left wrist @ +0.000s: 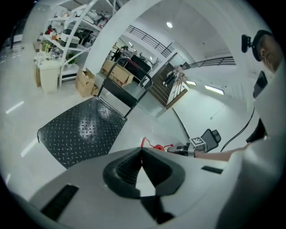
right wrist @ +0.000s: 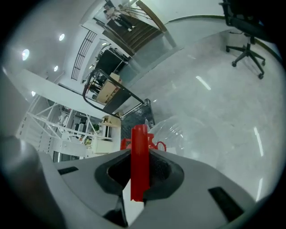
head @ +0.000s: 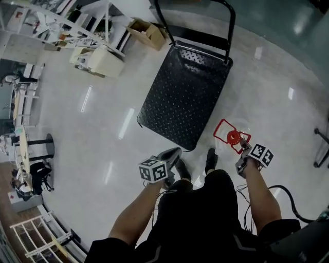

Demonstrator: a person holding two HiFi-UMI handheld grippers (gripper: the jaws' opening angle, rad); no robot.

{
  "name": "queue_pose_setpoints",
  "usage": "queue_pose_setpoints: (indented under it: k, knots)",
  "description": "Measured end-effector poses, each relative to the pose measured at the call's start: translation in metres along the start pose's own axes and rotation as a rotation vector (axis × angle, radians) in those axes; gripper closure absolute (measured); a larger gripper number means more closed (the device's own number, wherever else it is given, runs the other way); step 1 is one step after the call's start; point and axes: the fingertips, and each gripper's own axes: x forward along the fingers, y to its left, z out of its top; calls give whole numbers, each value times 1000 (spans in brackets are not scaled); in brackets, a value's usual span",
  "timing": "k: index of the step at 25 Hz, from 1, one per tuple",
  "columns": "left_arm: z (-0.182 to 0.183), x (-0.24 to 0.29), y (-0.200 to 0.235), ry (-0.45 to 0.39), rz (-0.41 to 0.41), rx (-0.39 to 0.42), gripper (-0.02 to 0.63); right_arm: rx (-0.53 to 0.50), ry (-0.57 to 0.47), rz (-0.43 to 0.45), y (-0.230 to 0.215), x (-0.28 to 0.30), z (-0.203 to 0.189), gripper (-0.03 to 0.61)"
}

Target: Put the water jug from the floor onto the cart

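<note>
A clear water jug (right wrist: 190, 134) with a red cap (head: 233, 136) hangs off the floor by its red handle (right wrist: 140, 165). My right gripper (right wrist: 140, 154) is shut on that handle, just right of the near corner of the black cart deck (head: 182, 97). The jug's clear body hardly shows in the head view. My left gripper (head: 172, 156) is shut with nothing in it; its jaws (left wrist: 142, 152) meet at their tips, and it points past the cart deck (left wrist: 82, 129) from the near side. From the left gripper view the red handle (left wrist: 156, 146) and the right gripper (left wrist: 196, 145) show beyond it.
The cart's upright push handle (head: 226, 15) stands at its far end. Cardboard boxes (head: 149, 33), a white bin (head: 105, 61) and shelving lie beyond on the left. A black cable (head: 288, 198) runs on the floor at the right, and an office chair (right wrist: 246, 40) stands further off.
</note>
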Motion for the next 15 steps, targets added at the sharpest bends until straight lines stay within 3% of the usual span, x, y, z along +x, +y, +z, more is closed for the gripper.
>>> queue_pose_setpoints:
  k: [7, 15]
  knots:
    - [-5, -62, 3, -78, 48, 36, 612, -114, 36, 109, 109, -12, 0, 523]
    - [21, -130, 29, -240, 117, 23, 612, -273, 113, 202, 243, 38, -20, 525]
